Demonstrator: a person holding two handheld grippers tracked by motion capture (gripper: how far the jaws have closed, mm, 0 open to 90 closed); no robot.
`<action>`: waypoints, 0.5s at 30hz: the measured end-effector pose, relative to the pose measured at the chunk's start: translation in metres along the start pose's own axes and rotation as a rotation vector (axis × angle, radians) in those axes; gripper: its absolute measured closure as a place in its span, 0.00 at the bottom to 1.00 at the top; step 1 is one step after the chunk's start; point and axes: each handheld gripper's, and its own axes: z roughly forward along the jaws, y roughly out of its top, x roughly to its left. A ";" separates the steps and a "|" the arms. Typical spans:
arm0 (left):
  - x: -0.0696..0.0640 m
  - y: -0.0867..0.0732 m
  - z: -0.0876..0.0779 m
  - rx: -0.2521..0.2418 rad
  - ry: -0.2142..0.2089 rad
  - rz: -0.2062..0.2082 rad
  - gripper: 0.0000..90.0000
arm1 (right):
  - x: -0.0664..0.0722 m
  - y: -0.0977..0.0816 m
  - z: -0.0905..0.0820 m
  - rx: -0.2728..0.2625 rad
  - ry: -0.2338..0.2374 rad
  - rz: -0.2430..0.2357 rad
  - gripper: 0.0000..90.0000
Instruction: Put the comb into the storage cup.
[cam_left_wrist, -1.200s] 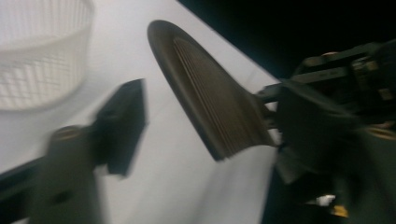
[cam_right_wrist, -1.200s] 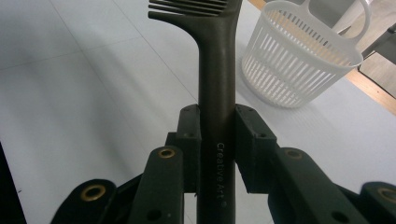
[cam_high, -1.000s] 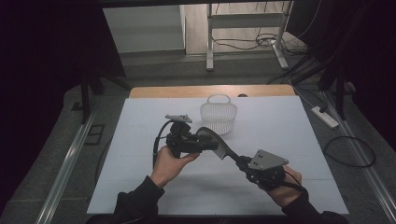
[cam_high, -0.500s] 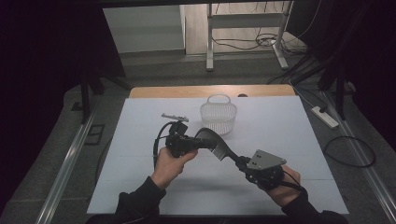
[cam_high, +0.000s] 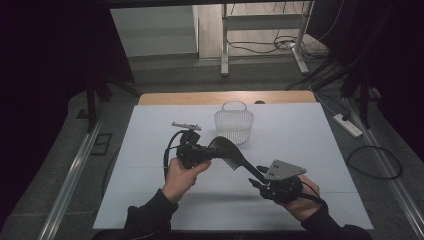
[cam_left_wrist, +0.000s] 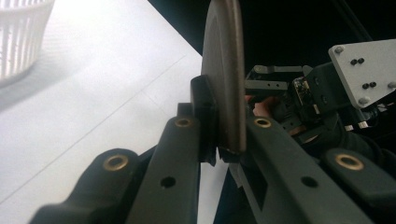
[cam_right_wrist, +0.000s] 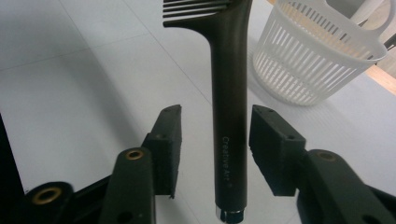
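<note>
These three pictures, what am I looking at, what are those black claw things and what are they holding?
A person at a table works a hand-held gripper in each hand. The high view looks down from above; the other two come from cameras riding on each gripper.

The left gripper is clamped on the head of a dark comb. The right gripper has just been opening: in its own view its fingers stand apart from the comb's handle between them.

On the white table stands a white basket.

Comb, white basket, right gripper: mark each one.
comb (cam_right_wrist: 229, 107), right gripper view, middle of its handle
white basket (cam_high: 233, 122), high view, its slatted front wall
right gripper (cam_right_wrist: 215, 135), right gripper view, between its open fingertips, astride the handle
</note>
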 end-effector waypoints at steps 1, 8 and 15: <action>-0.001 0.000 -0.001 0.001 0.007 0.006 0.97 | 0.000 0.000 0.000 -0.002 0.005 0.005 0.56; -0.002 -0.001 -0.002 0.008 0.041 0.035 0.97 | -0.005 -0.001 -0.003 -0.018 0.010 0.032 0.43; -0.005 0.000 -0.003 0.015 0.071 0.064 0.97 | -0.010 -0.004 -0.005 -0.021 0.035 0.059 0.32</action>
